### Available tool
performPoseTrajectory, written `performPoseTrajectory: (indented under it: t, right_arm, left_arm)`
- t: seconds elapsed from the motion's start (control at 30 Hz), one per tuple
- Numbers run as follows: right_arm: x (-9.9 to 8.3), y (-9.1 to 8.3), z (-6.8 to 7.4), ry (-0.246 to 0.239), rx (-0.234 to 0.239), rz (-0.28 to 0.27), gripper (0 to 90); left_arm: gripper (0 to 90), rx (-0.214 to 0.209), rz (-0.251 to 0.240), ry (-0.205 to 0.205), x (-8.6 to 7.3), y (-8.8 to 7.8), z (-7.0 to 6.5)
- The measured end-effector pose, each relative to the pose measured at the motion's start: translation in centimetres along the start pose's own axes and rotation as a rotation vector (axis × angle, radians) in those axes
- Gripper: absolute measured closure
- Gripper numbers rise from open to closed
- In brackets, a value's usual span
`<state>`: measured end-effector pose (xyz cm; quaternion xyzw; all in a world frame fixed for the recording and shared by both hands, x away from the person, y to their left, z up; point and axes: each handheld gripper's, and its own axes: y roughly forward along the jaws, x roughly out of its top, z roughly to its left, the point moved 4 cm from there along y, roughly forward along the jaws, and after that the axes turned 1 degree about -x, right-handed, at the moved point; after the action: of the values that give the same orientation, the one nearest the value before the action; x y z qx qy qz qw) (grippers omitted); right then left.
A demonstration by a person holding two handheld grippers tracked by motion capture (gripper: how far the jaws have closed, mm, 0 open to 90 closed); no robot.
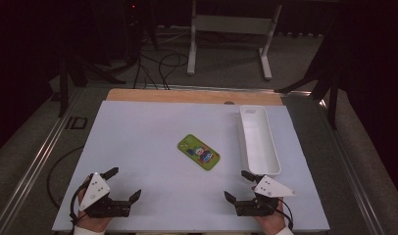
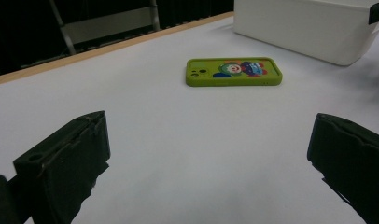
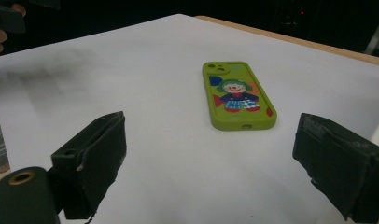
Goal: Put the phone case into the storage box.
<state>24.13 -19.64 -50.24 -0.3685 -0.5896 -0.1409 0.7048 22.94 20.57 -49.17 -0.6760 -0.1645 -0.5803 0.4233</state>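
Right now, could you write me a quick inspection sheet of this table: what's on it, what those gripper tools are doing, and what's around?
Surface: white board on a wooden tabletop, no marks seen.
Job's things: green phone case with a clown picture lies flat near the middle, touching nothing; long white tray stands to its right, apart from it.
Clutter: nothing seen.
Grippers: left gripper and right gripper rest at the near edge, jaws open, nothing between them, both facing the case.
Cables: one trails from each gripper; more lie on the floor behind the table.
Surroundings: dark room, a white table frame at the back, metal rails along the floor.
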Motion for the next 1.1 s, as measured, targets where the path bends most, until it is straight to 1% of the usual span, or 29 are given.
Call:
performPoseTrajectory:
  t: [0.63,0.7,0.8,0.9,1.0,1.1]
  right_arm:
    - [0.0,0.1,0.2,-0.003,0.001,-0.001,9.6]
    - [0.0,0.1,0.2,-0.002,0.001,-0.002,9.6]
    - [0.0,0.1,0.2,-0.005,0.001,-0.003,9.6]
    - [0.0,0.1,0.2,-0.001,-0.001,-0.003,9.6]
    - [0.0,0.0,0.1,0.006,-0.005,-0.009,9.6]
    - [0.0,0.0,0.1,0.011,-0.005,-0.011,9.6]
  left_arm:
    - [0.0,0.006,-0.001,-0.005,0.0,0.0,0.0]
    - [0.0,0.010,0.001,-0.003,0.1,0.0,0.0]
    - [0.0,0.019,0.000,-0.012,0.2,0.1,0.1]
    - [0.0,0.022,0.004,-0.009,0.4,0.1,0.2]
    - [0.0,0.017,0.006,-0.011,0.7,0.2,0.2]
    - [0.0,0.005,0.016,-0.004,1.0,0.4,0.1]
